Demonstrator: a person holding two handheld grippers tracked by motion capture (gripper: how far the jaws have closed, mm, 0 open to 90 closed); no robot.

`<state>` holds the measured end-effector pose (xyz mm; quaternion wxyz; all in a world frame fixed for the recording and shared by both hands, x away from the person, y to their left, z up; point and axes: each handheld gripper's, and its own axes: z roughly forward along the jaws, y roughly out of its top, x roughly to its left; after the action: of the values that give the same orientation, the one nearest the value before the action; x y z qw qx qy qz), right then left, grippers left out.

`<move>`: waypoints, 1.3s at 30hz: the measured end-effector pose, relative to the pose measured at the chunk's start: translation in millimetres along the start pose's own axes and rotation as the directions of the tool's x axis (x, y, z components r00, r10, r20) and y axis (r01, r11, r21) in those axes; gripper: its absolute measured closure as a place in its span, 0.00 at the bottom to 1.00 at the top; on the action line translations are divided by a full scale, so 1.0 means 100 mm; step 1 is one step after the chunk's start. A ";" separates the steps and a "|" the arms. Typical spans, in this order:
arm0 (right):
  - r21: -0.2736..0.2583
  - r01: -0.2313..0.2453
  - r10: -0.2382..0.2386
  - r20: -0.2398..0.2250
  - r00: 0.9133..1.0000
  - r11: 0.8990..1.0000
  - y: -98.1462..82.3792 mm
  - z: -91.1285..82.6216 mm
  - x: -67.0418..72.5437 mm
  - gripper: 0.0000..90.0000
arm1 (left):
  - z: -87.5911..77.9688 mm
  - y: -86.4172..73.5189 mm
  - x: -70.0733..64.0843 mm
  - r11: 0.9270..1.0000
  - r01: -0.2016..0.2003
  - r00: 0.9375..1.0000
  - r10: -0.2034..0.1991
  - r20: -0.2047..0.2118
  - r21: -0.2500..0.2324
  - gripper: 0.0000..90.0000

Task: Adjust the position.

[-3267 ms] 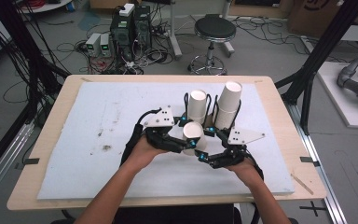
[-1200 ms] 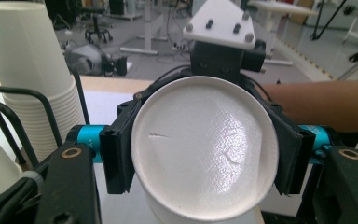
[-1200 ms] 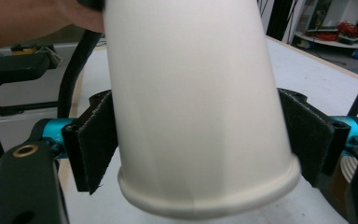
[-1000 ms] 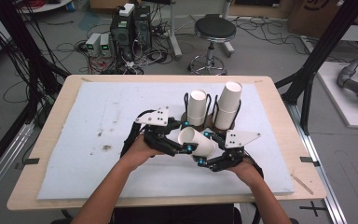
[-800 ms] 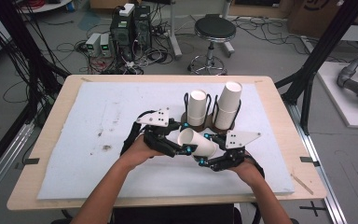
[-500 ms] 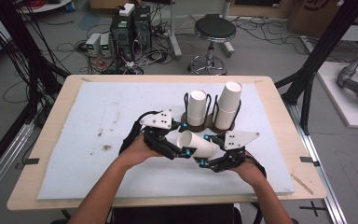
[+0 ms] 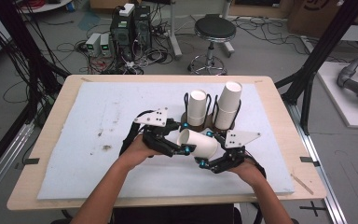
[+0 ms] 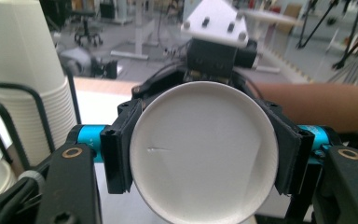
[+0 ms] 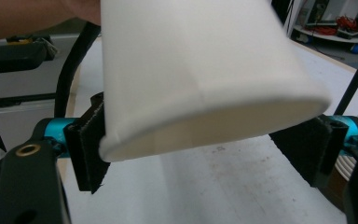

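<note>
White paper cup [image 7: 198, 143] lies on its side above the foam mat [image 7: 74, 140], between both tools. The left gripper [image 7: 182, 138] clamps its base end. The right gripper [image 7: 204, 156] has just spread its jaws; one pad touches the rim, the other stands clear. Behind, two cup stacks [image 7: 196, 107] stand in a wire holder [image 7: 208, 122], its base hidden.

A paper cup [image 7: 199, 143] lies on its side above the mat [image 7: 74, 140], between the left gripper [image 7: 179, 140] on its left and the right gripper [image 7: 209, 156] on its right. Just behind it, 2 cup stacks [image 7: 197, 108] stand side by side in a wire holder [image 7: 212, 122] near the table's [image 7: 42, 140] far edge.
</note>
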<state>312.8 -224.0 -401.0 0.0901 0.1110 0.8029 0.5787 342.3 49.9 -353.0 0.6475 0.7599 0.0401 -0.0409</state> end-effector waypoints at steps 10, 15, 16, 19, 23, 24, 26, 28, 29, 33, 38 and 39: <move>0.003 0.019 -0.018 -0.046 0.999 1.000 0.01 -0.04 -0.02 0.41 | -0.02 -0.08 0.02 0.999 0.034 0.999 -0.034 -0.004 0.010 0.40; 0.047 0.040 -0.039 -0.017 0.999 0.998 0.02 -0.05 -0.03 0.42 | -0.05 -0.06 0.02 0.998 0.038 0.996 -0.034 -0.080 0.046 0.26; 0.047 0.040 -0.039 -0.017 0.999 0.998 0.02 -0.05 -0.03 0.42 | -0.06 -0.06 0.01 0.998 0.036 0.997 -0.033 -0.072 0.047 0.26; 0.054 0.044 -0.043 -0.028 0.999 0.998 0.03 -0.05 -0.03 0.43 | -0.05 -0.05 0.01 0.998 0.024 0.998 -0.020 -0.066 0.061 0.26; 0.067 0.048 -0.045 -0.052 0.998 0.997 0.04 -0.04 -0.01 0.43 | -0.02 -0.06 0.00 0.997 0.019 0.999 -0.016 -0.036 0.076 0.27; 0.071 0.046 -0.042 -0.061 0.997 0.996 0.04 -0.03 -0.01 0.43 | -0.02 -0.07 0.00 0.997 0.019 1.000 -0.017 -0.026 0.080 0.32; 0.074 0.045 -0.040 -0.067 0.997 0.996 0.04 -0.03 -0.01 0.44 | -0.01 -0.07 0.00 0.996 0.009 1.000 -0.009 0.006 0.085 0.40; 0.076 0.044 -0.039 -0.070 0.997 0.996 0.04 -0.03 -0.01 0.44 | -0.01 -0.08 -0.01 0.996 -0.001 1.000 0.000 0.010 0.092 0.40; 0.076 0.044 -0.038 -0.070 0.997 0.996 0.04 -0.04 -0.01 0.43 | -0.01 -0.08 -0.01 0.996 0.000 1.000 -0.001 0.012 0.093 0.40; 0.056 0.026 -0.022 -0.062 0.998 0.998 0.03 -0.04 -0.01 0.34 | -0.02 -0.09 0.01 0.998 0.006 1.000 -0.007 0.022 0.064 0.40; -0.025 -0.013 0.012 -0.051 0.999 1.000 0.04 -0.08 -0.02 0.25 | -0.06 -0.12 0.03 0.999 0.035 0.999 -0.034 0.026 -0.025 0.40; -0.055 -0.024 0.021 -0.051 0.998 0.998 0.06 -0.11 -0.03 0.25 | -0.07 -0.12 0.03 0.998 0.040 0.999 -0.039 0.026 -0.040 0.40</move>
<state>313.4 -233.2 -392.3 0.0665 0.1030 0.7871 0.6046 344.4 58.7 -364.3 0.6621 0.7453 0.0479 -0.0623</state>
